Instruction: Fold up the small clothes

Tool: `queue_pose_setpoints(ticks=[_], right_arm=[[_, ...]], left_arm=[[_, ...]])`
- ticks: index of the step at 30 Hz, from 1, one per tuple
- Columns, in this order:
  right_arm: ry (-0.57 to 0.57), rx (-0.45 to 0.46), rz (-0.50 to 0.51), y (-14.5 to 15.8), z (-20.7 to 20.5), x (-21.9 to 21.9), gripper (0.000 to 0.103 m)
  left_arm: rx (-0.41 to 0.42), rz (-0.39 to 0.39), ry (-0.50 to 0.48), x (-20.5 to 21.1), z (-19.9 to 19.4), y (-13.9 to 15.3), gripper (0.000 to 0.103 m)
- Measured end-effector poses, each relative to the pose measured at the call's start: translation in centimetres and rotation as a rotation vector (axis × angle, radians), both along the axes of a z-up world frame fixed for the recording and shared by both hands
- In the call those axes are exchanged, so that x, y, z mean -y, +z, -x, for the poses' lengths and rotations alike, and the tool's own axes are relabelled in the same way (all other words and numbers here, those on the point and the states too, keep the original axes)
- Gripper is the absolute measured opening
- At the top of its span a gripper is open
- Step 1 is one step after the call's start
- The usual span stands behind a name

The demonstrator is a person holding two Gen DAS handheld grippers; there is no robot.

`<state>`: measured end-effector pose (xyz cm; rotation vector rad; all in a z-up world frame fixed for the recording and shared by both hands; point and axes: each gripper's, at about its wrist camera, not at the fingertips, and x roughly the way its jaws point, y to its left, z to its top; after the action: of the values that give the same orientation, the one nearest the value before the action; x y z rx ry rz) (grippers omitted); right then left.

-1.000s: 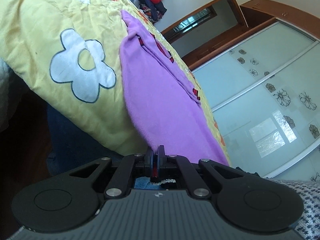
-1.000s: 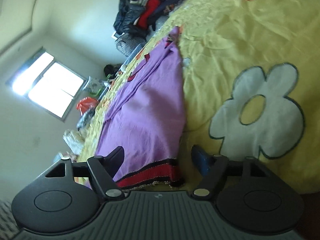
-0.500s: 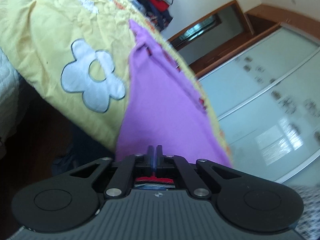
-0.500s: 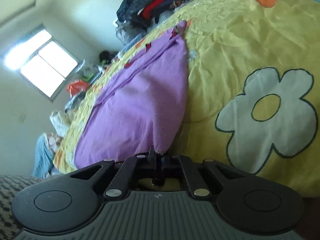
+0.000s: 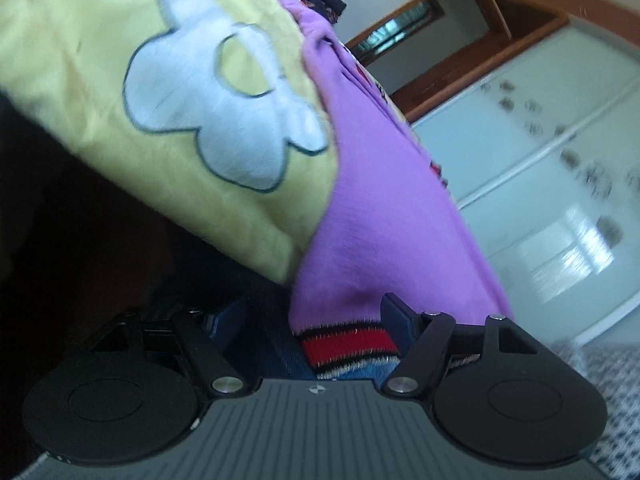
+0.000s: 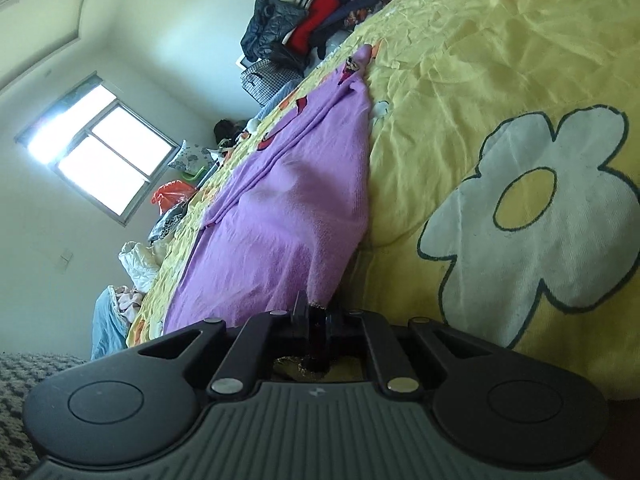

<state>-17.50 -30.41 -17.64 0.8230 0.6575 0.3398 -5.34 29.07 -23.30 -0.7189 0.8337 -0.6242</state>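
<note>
A purple knitted garment (image 5: 380, 200) with a red and black striped hem (image 5: 348, 342) lies along the yellow bed cover (image 5: 100, 60) and hangs over its near edge. My left gripper (image 5: 302, 314) is opening. The hem hangs between its fingers, and neither pad presses on it. In the right wrist view the same purple garment (image 6: 280, 220) stretches away over the yellow bed cover (image 6: 480, 60). My right gripper (image 6: 316, 320) is shut on the garment's near edge, whose fabric bunches into the closed jaws.
A pile of dark and red clothes (image 6: 312, 28) sits at the bed's far end, with bags and bedding (image 6: 172, 196) below a window (image 6: 100, 160). Frosted wardrobe doors (image 5: 540, 160) and a doorway (image 5: 400, 28) stand beyond the bed. Blue denim (image 5: 288, 356) shows under the hem.
The left gripper has dropped towards the bed's edge, opened and let go of the striped hem. The right gripper, open a second ago, closed on the garment's edge and has stayed there.
</note>
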Motion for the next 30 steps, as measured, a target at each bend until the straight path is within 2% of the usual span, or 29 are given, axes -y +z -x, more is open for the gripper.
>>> queue_pose_setpoints(ticks=[1,2,4,6,7,8,10,14,18,20,22,25,30], right_arm=[[-0.002,0.000,0.003,0.0,0.0,-0.1,0.006],[-0.002,0.005,0.013,0.1,0.1,-0.2,0.006],[-0.011,0.016,0.028,0.2,0.2,-0.5,0.008],[-0.003,0.022,0.022,0.2,0.1,-0.8,0.013],[-0.001,0.021,0.008,0.2,0.0,-0.7,0.017],[-0.004,0.008,-0.028,-0.1,-0.1,-0.5,0.017],[-0.012,-0.016,-0.078,-0.4,-0.3,-0.1,0.017],[-0.006,-0.022,-0.058,-0.1,-0.2,-0.5,0.017],[0.016,-0.030,-0.075,0.0,-0.2,-0.5,0.020],[0.038,-0.029,-0.077,0.0,-0.2,-0.9,0.018],[0.037,-0.004,-0.107,0.0,0.1,-1.0,0.007],[0.005,0.073,-0.174,0.9,0.9,-0.5,0.006],[-0.025,0.177,-0.163,3.5,0.2,0.3,0.006]], left_arm=[[0.004,0.046,0.001,-0.2,-0.1,-0.4,0.068],[0.009,0.071,-0.003,-0.2,-0.1,-0.6,0.058],[0.022,0.073,-0.042,0.3,-0.1,-0.5,0.045],[0.011,0.060,-0.122,1.4,-0.1,-0.2,0.026],[0.004,0.054,-0.152,1.8,0.0,-0.2,0.009],[0.007,0.056,-0.169,2.1,0.4,0.0,0.002],[0.018,0.063,-0.172,2.4,1.2,0.2,0.003],[0.029,0.080,-0.108,2.4,2.5,0.7,0.003],[0.051,0.074,-0.095,2.8,3.7,2.4,0.002],[0.058,0.098,-0.091,2.5,4.0,3.1,0.002],[0.068,0.128,-0.082,2.1,4.2,3.8,0.002],[0.098,0.193,-0.059,1.4,4.4,5.2,0.002],[0.155,0.242,-0.038,1.6,3.6,7.4,0.002]])
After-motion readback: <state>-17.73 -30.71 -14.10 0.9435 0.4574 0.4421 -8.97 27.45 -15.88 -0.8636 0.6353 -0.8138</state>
